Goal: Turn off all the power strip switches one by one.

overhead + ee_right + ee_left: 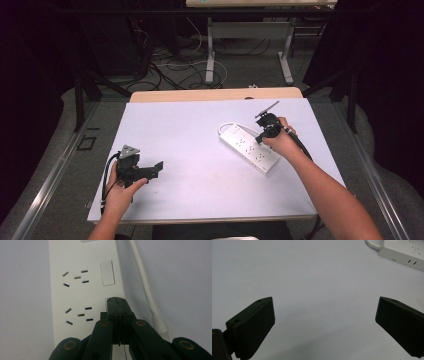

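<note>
Right gripper view showed the right gripper (117, 301) pressed together, tip on a power strip (82, 292) switch, one switch seemingly left; left gripper (324, 322) idled, spread.

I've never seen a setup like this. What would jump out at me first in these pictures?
Probably the white power strip, lying at an angle on the right half of the pale table. The right gripper, its black jaws shut together, has its tip down on one of the strip's rocker switches; whether it is pressing I cannot tell. Over on the left, the left gripper rests apart from the strip, jaws wide open with nothing between them.
</note>
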Motion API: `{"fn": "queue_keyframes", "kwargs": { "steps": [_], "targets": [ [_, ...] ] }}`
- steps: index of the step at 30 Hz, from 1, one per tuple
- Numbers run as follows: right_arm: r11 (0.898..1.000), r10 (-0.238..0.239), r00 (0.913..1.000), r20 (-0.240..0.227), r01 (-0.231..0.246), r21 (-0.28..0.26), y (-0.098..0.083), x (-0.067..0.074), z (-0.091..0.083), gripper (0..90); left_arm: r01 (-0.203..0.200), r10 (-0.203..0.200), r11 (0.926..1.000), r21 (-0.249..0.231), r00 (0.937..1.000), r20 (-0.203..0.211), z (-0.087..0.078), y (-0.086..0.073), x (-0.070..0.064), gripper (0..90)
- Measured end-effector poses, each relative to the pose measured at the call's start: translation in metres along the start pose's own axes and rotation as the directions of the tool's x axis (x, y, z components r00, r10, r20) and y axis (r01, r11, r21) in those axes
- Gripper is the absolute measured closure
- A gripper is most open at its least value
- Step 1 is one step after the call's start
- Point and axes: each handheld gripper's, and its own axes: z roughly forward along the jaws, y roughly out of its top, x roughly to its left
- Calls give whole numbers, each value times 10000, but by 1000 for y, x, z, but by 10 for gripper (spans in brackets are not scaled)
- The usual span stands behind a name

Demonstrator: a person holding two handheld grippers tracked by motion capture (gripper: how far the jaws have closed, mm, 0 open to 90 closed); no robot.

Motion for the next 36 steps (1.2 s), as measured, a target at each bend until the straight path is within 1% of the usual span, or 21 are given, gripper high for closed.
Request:
{"fn": "queue_keyframes", "kwargs": {
  "steps": [3, 5, 8, 9, 10, 11, 12, 13, 14, 15, 16, 19, 20, 21, 22, 24, 25, 30, 31, 34, 36],
  "targets": [
    [9998, 195, 9997, -149, -195, -45, -1, 1, 1, 900, -14, 14, 10000, -1, 10000, 0, 0, 0, 0, 22],
    [9998, -5, 10000, 59, 4, 195, 0, 0, 0, 900, -22, 22, 10000, 2, 10000, -2, 0, 0, 0, 23],
    [9999, 105, 9999, 66, -105, -46, -1, 1, 3, 900, 19, -19, 10000, 44, 10000, 20, 0, 0, 0, 23],
    [9998, 101, 9999, 72, -102, 156, -1, 1, 2, 900, 19, -19, 10000, 44, 10000, 20, 0, 0, 0, 23],
    [9998, 170, 9999, -13, -170, 80, -1, 1, 2, 900, 20, -20, 10000, 46, 10000, 15, 0, 0, 0, 23],
    [9995, 264, 9996, 94, -265, 173, -2, 1, 2, 900, 36, -36, 10000, -32, 10000, -8, 0, 0, 0, 23],
    [9998, 142, 9999, 79, -143, 146, -3, -1, 2, 900, 24, -24, 10000, -16, 10000, -4, 0, 0, 0, 23],
    [9997, 234, 9997, -74, -234, 86, -3, -1, 1, 900, 28, -28, 10000, -17, 10000, 4, 0, 0, 0, 23],
    [9998, 194, 9998, -18, -194, 62, -4, -2, 2, 900, -6, 6, 10000, -1, 10000, 1, 0, 0, 0, 23],
    [9995, 33, 9998, 172, -39, 323, -4, -4, 0, 900, 15, -15, 10000, -15, 10000, 25, 0, 0, 0, 22],
    [9996, 258, 9997, -33, -258, 67, -4, -2, 2, 900, 7, -7, 10000, -12, 10000, 22, 0, 0, 0, 23],
    [9993, 359, 9992, -189, -360, -54, -5, -3, 2, 900, 10, -10, 10000, -10, 10000, 23, 0, 0, 0, 23],
    [9993, 371, 9992, -151, -371, -15, -5, -3, 2, 900, 12, -12, 10000, -14, 10000, 20, 0, 0, 0, 23],
    [9984, 473, 9989, -61, -470, 325, -4, -2, 0, 900, 7, -7, 10000, -14, 10000, 18, 0, 0, 0, 23],
    [9996, 260, 9993, -271, -263, -95, -5, -4, 2, 900, 74, -74, 10000, -63, 10000, 17, 1, 0, -1, 23],
    [9996, 264, 9995, -144, -263, 99, -5, -5, 1, 900, 57, -57, 10000, -56, 10000, 15, 1, 0, -1, 23],
    [9985, 530, 9981, -301, -533, -96, -6, -4, 2, 900, 68, -68, 10000, -60, 10000, 16, 1, 0, -1, 23],
    [9997, 228, 9992, -315, -230, -35, -8, -6, 4, 900, -19, 19, 10000, -11, 10000, -11, 0, 0, 0, 23],
    [9992, 375, 9990, -231, -373, 106, -8, -5, 3, 900, -25, 25, 10000, -8, 10000, -7, 0, 0, 0, 23],
    [9987, 485, 9985, -256, -489, -115, -9, -4, 4, 900, -28, 28, 10000, -10, 10000, -12, 0, 0, 0, 23],
    [9989, 463, 9987, -211, -462, 50, -9, -4, 2, 900, -31, 31, 10000, -8, 10000, -6, 0, 0, 0, 23]
  ]
}}
